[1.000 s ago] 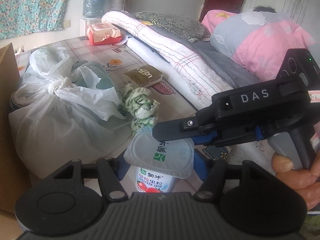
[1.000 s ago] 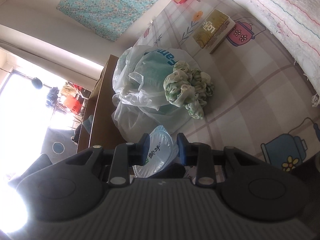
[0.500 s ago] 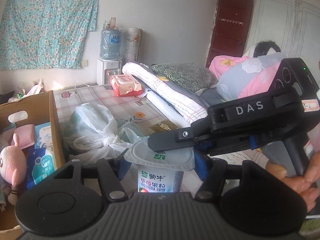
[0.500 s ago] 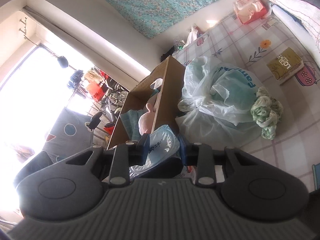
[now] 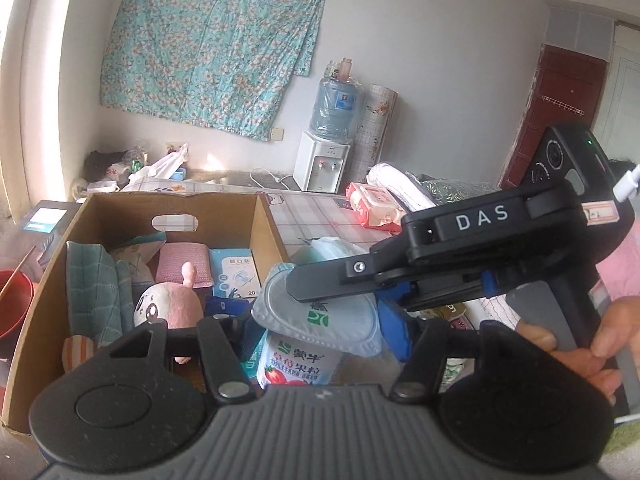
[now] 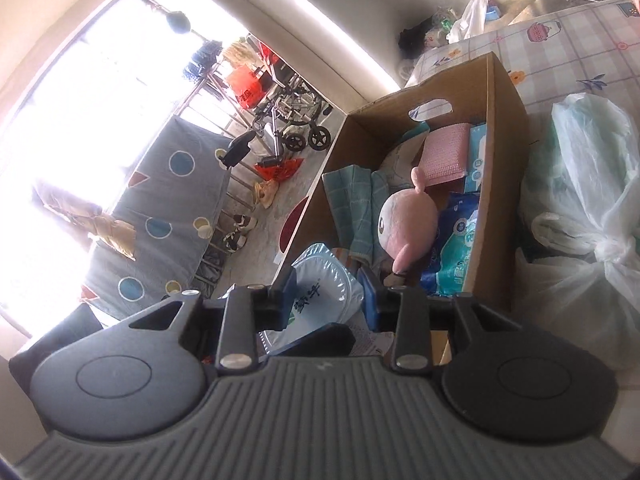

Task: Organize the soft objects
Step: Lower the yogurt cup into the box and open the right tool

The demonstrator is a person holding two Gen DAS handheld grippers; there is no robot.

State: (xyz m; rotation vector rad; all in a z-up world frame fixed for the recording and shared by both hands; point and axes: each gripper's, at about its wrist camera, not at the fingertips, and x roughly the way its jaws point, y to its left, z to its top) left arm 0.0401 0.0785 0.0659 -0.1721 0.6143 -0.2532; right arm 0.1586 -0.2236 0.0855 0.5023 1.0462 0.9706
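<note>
Yogurt cup (image 5: 298, 364), strawberry-printed with its foil lid (image 5: 320, 316) bulging loose on top, sits clamped between the left gripper (image 5: 320, 334) fingers, whose jaws have just been closing on it at a middling width. It is held up just beside the near end of the cardboard box (image 5: 272, 236), by its right wall. The left wrist view alone shows the right gripper from the side, one black finger laid across the lid, a hand (image 5: 580, 344) on its handle, and a water dispenser (image 5: 322, 164) by the far wall. The right wrist view alone shows the right gripper (image 6: 328, 300) from behind: narrow jaws that have just been opening, the lid between the blue pads, though I cannot tell whether both still press it. That view also shows a tied plastic bag (image 6: 580, 216) beside the box. Both views show a pink plush toy (image 5: 172, 304) inside the box
</note>
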